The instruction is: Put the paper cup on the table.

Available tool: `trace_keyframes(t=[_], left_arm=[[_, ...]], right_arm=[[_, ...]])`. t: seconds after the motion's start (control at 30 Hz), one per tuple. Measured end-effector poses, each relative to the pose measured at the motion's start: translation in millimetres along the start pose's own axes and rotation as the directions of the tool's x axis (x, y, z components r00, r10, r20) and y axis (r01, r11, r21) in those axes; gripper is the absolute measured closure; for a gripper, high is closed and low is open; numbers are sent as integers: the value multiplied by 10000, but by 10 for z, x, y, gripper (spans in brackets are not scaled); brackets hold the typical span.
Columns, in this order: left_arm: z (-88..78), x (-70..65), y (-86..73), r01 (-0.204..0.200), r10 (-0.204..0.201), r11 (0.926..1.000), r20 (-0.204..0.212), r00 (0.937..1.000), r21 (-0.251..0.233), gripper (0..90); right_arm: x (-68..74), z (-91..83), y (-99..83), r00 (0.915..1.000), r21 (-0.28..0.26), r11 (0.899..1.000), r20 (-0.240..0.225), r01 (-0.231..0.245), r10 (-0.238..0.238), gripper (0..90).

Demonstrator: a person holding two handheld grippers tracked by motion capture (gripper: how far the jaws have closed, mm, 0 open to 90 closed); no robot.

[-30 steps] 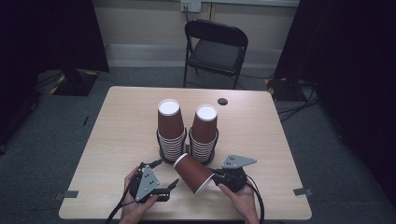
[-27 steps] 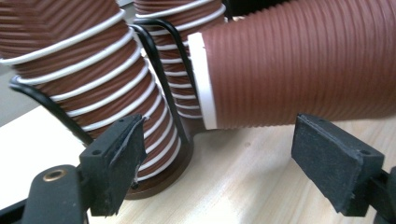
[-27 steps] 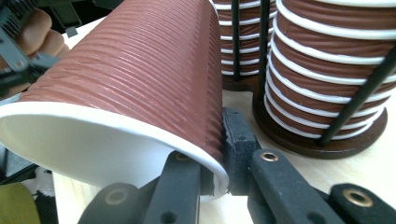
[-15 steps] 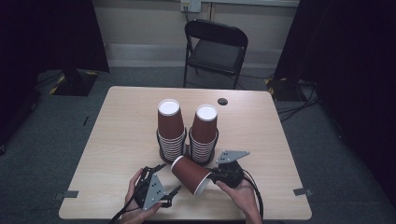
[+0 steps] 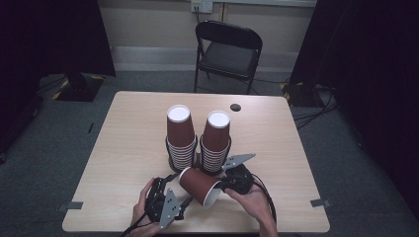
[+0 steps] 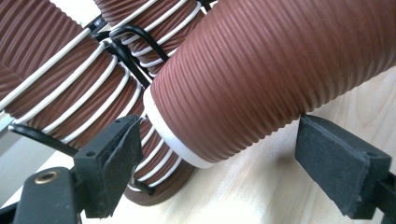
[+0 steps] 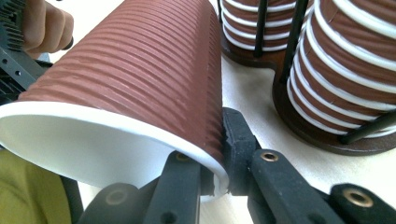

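Ribbed brown paper, with a white rim and white inside, makes up the loose cup [image 5: 200,185] lying tilted on its side near the front edge of the pale wooden worktop [image 5: 123,148]. Its mouth faces the person and its closed base points toward the two stacks behind it.

The right tool [image 7: 218,165] is clenched on this cup's rim: one jaw sits inside the mouth and the other presses the ribbed wall from outside, pinching the paper between them. From above, the right tool [image 5: 228,185] sits just right of the cup's mouth, with the person's hand behind it.

The left tool [image 6: 215,163] is released. Its jaws have just been opening, and its two pads stand either side of the cup [image 6: 261,79] without pressing it. Whether the left-hand pad brushes the cup's rim is hard to judge from this angle. From above, the left tool [image 5: 180,205] lies just left of the cup.

Behind the cup, two stacks of the same ribbed cups stand upright, mouths down, in dark wire holders: the left stack [image 5: 180,133] and the right stack [image 5: 216,138], close together. The loose cup's base lies near their holders.
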State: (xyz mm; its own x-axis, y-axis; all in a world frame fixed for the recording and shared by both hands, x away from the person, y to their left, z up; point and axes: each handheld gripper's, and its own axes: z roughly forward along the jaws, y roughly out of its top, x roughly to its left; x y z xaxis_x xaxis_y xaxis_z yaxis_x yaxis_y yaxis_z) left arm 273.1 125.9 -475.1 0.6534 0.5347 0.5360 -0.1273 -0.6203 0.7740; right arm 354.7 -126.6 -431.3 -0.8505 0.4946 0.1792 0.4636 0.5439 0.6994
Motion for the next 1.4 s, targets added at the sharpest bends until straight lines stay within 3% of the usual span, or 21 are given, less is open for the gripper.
trace_keyframes(t=[0.1,0.6,1.07,1.4], left_arm=[[12,-20,14,-185,185,9998,-142,9997,44,146],[92,-104,63,-459,459,9987,-33,9989,210,89],[156,-153,221,-445,448,9989,160,9989,-167,81],[203,-194,357,-453,463,9983,301,9985,-356,75]], right_arm=[[-5,6,34,10000,206,9998,56,35,-36,842],[14,36,129,9999,-7,10000,-140,42,-42,854],[78,60,208,9986,-482,9988,-523,27,-52,877],[121,145,248,9979,-373,9993,-644,29,-53,874]])
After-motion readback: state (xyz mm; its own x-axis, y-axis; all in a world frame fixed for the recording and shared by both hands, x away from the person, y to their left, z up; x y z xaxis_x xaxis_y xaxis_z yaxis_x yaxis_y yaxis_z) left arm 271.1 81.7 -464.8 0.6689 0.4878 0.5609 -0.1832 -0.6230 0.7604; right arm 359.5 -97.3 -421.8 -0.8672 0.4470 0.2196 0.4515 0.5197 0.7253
